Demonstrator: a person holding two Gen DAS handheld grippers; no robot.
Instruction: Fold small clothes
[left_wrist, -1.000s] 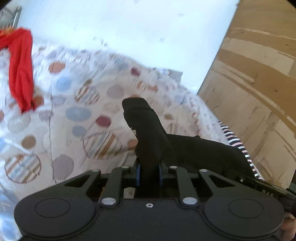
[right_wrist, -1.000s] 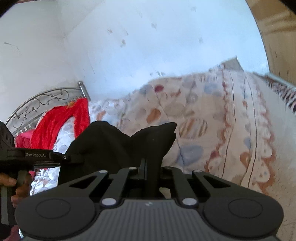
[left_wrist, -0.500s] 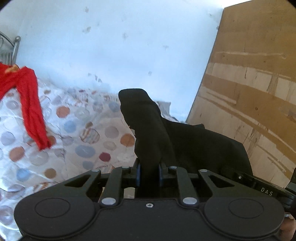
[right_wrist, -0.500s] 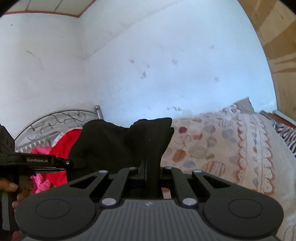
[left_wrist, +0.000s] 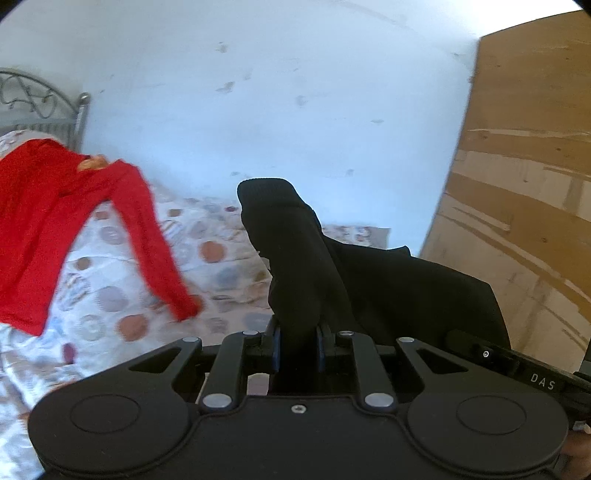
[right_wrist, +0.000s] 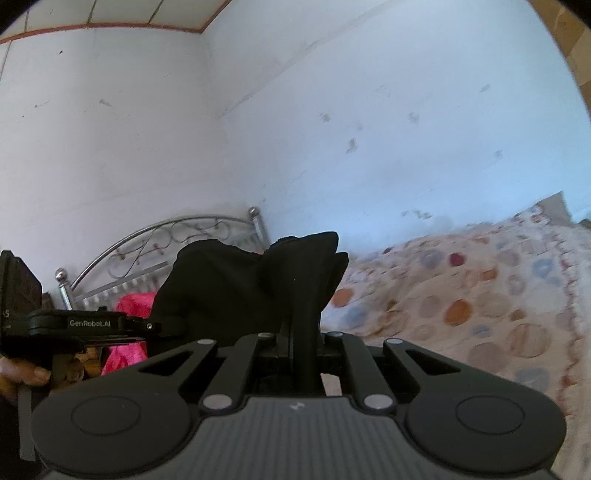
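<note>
Both the left gripper (left_wrist: 297, 347) and the right gripper (right_wrist: 299, 347) are clamped on the black garment (left_wrist: 369, 280), held above the bed (left_wrist: 110, 295); cloth rises toward twelve o'clock, hiding fingertips.

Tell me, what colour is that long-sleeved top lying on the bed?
Bright red. The long-sleeved top shows best in the left wrist view.
</note>
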